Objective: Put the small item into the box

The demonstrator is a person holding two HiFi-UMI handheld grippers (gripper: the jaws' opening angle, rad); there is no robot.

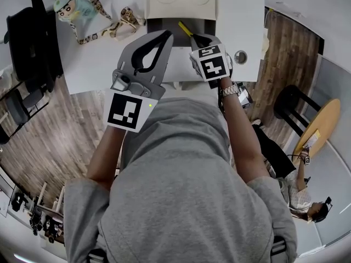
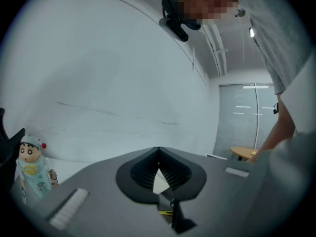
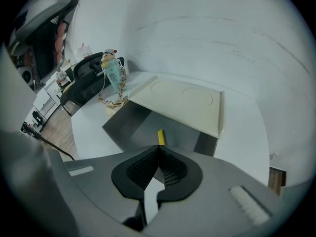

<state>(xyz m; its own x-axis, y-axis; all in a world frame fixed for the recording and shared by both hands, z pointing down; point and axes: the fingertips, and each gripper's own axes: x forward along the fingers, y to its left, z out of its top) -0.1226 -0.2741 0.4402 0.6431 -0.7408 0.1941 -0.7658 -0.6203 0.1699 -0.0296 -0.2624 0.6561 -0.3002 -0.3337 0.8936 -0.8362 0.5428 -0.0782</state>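
stick (image 3: 160,137), yellow, in right gripper (image 3: 158,148), over open grey box (image 3: 129,125)

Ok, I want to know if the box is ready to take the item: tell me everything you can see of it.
The box is a shallow grey card-like tray, standing open on the white table. Its cream lid is folded back from the far edge, with two faint round imprints on its inner face. What shows of the inside is bare. The right gripper holds a yellow stick over it, seemingly not touching it.
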